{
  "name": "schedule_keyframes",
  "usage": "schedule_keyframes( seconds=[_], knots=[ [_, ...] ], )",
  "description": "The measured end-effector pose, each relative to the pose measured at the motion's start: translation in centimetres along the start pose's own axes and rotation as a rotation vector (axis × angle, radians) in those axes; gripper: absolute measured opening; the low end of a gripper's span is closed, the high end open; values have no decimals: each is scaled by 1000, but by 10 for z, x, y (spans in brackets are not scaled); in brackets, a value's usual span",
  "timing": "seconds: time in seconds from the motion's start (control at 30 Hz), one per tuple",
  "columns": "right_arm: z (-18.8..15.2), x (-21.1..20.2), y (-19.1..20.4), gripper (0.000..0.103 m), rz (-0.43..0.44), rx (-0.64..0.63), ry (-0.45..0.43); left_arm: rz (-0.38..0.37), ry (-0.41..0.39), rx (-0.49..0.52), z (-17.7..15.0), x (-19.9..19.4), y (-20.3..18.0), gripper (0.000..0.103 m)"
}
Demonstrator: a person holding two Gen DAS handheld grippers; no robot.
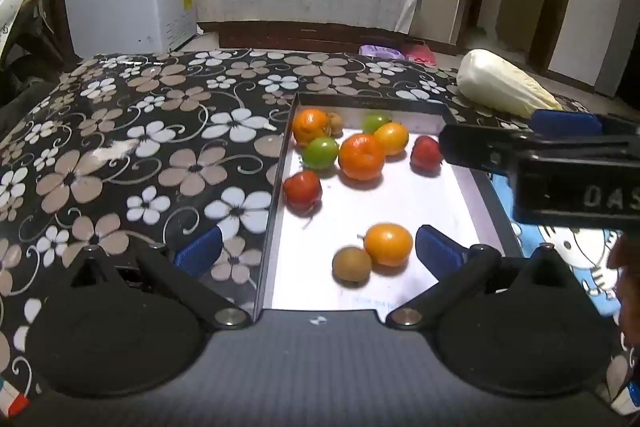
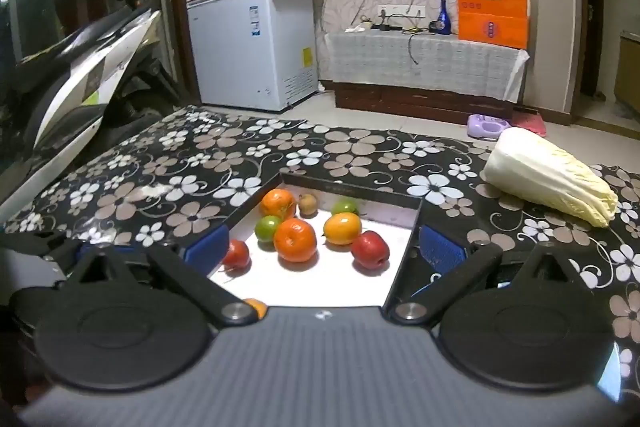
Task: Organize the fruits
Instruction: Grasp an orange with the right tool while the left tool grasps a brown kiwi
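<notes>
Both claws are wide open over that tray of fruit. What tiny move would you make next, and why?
Probably ease the left gripper down around the orange fruit nearest it. Its jaws are open and empty, and that fruit lies just ahead between them in the white tray, touching only a brown fruit.

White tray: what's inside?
The white tray holds loose fruit: oranges, green fruits, red apples, brown kiwis. The right gripper hides the tray's right edge.
</notes>
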State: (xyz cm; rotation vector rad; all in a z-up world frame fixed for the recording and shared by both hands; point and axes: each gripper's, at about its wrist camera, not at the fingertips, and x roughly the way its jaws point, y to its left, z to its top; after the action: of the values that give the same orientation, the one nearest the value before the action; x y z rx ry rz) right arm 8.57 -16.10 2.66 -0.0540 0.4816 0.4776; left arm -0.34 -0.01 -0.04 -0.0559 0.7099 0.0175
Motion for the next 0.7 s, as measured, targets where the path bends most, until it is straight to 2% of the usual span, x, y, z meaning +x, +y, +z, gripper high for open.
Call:
schedule_keyframes(
  seconds=[0.13,0.2,0.3,0.37,0.43,0.53,0.6,0.7],
  knots=[
    [-4,4,2,103,39,-23,30,-21,-23,75,-11,-9,-3,103],
    [-5,6,3,97,66,-33,52,-35,-12,93,-17,-10,-2,103],
    [-8,14,8,94,102,-57,98,-45,-6,120,-22,-10,-2,103],
    [-10,19,14,89,140,-81,127,-48,27,126,-22,-9,0,103],
    [-13,26,20,76,165,-103,161,-55,32,118,-21,-8,1,103],
    [-19,38,26,73,143,-137,216,-56,23,125,-19,-8,0,103],
    [-21,44,28,66,130,-146,247,-55,30,134,-19,-8,0,103],
    [-26,51,25,64,125,-146,281,-69,37,128,-21,-7,1,103]
  ],
)
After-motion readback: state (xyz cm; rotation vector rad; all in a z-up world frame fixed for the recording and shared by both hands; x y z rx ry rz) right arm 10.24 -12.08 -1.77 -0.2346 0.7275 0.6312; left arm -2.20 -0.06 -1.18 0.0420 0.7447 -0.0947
